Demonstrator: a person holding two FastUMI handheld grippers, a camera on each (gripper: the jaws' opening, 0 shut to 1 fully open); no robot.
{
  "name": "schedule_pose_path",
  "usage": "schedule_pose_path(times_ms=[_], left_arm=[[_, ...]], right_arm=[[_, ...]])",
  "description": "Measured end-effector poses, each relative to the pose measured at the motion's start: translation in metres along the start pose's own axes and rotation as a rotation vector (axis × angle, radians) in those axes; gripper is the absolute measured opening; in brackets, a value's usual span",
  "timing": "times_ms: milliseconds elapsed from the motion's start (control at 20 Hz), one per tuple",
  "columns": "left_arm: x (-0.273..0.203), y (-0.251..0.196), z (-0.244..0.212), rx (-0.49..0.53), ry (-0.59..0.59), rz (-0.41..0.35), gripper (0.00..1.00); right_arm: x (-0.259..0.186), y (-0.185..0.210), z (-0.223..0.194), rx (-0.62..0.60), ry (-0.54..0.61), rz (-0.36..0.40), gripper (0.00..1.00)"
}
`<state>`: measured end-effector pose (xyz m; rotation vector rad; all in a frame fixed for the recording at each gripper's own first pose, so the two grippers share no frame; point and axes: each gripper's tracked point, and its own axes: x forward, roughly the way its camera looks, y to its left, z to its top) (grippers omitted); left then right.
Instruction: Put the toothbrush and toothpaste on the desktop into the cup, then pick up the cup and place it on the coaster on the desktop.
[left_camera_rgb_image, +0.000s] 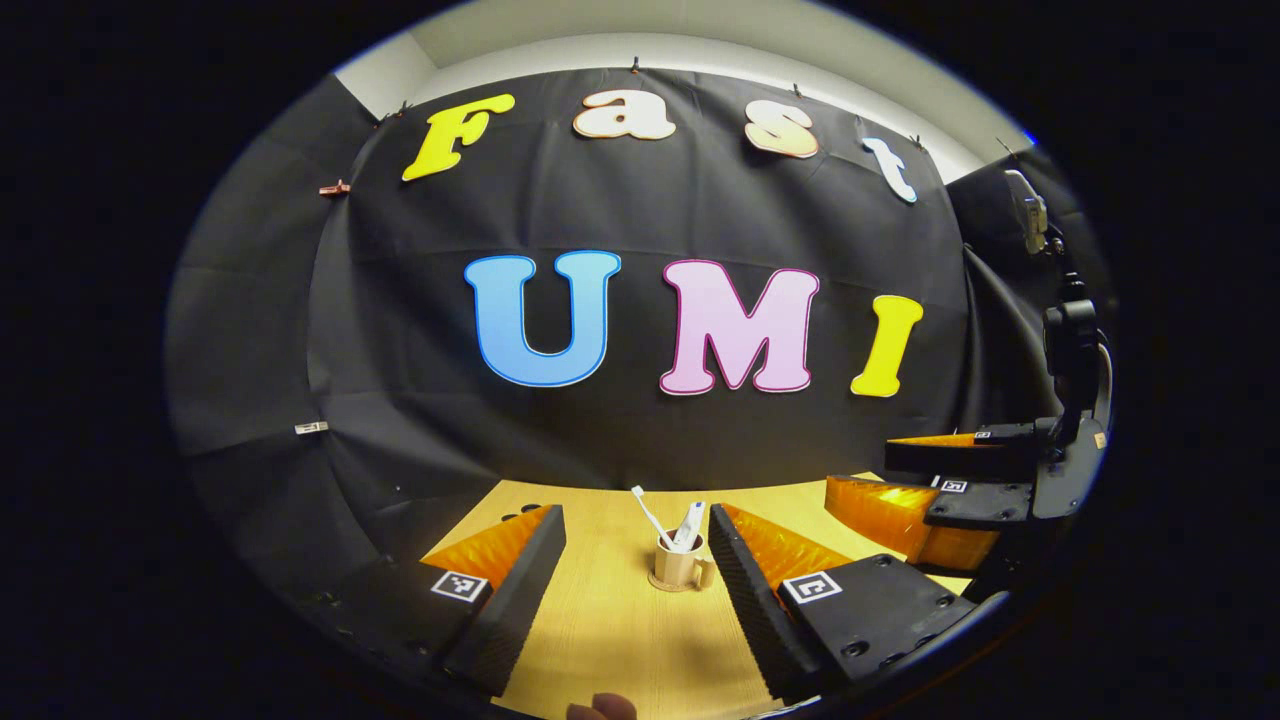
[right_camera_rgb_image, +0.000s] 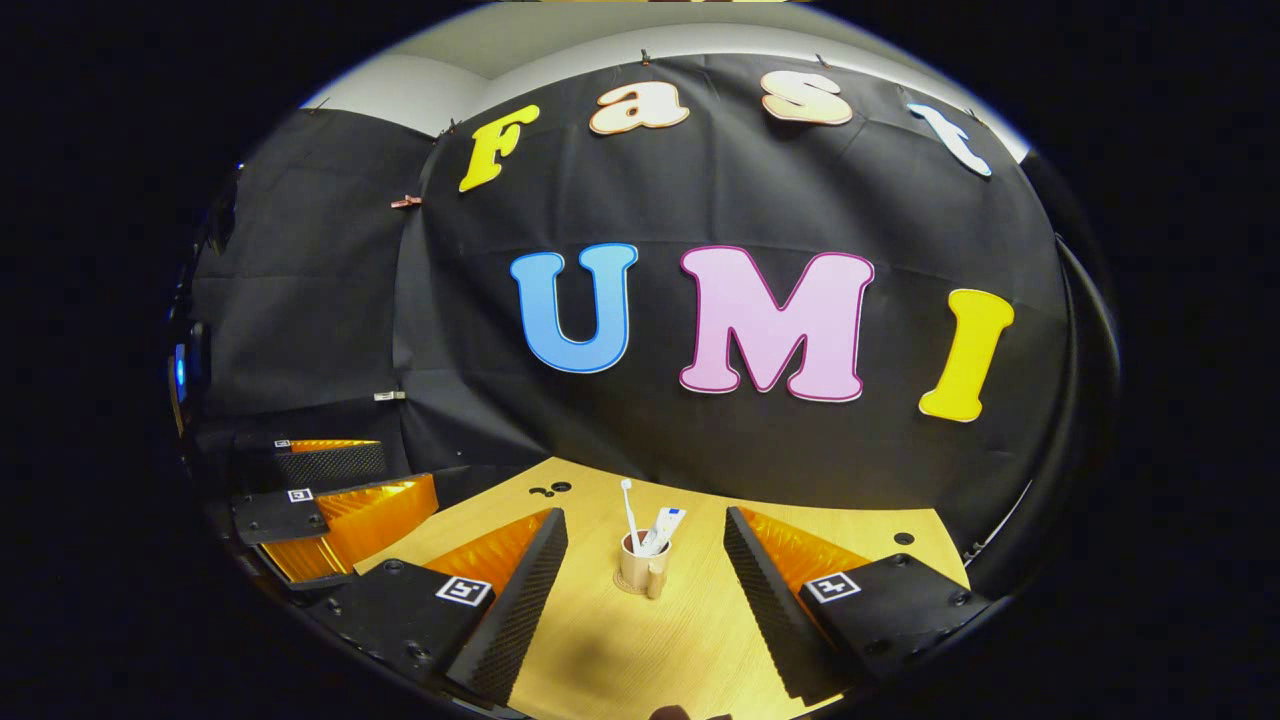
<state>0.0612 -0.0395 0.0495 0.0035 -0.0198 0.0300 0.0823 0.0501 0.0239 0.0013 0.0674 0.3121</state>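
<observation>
A tan cup (left_camera_rgb_image: 678, 565) (right_camera_rgb_image: 641, 566) with a handle stands on a round coaster (left_camera_rgb_image: 672, 584) (right_camera_rgb_image: 630, 586) on the wooden desktop (left_camera_rgb_image: 620, 630). A white toothbrush (left_camera_rgb_image: 649, 513) (right_camera_rgb_image: 628, 510) and a white toothpaste tube (left_camera_rgb_image: 689, 524) (right_camera_rgb_image: 662, 526) stick up out of it. My left gripper (left_camera_rgb_image: 636, 525) is open, held back from the cup, which shows between its fingers. My right gripper (right_camera_rgb_image: 643, 525) is open too, likewise short of the cup. Each gripper appears at the side of the other's view: right gripper (left_camera_rgb_image: 960, 480), left gripper (right_camera_rgb_image: 330, 490).
The black cloth wall rises just behind the desktop's far edge. Small dark holes (right_camera_rgb_image: 550, 489) mark the desktop's far left corner and another hole (right_camera_rgb_image: 903, 538) sits at the right. A fingertip (left_camera_rgb_image: 600, 708) shows at the bottom edge.
</observation>
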Motion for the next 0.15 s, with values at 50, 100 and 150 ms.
schedule_pose_path(times_ms=[50, 100, 150], left_arm=[[-0.0001, 0.0001, -0.0005, 0.0, -0.001, 0.0, 0.92], [-0.0002, -0.0001, -0.0007, 0.002, -0.001, 0.001, 0.92], [-0.0011, 0.0006, -0.0011, 0.003, -0.002, 0.003, 0.92]], right_arm=[[0.0003, 0.0009, -0.0004, 0.0, 0.001, 0.001, 0.97], [0.0004, 0.0012, -0.0018, 0.001, 0.004, 0.002, 0.97], [0.0005, 0.0015, -0.0027, 0.002, 0.005, 0.002, 0.97]])
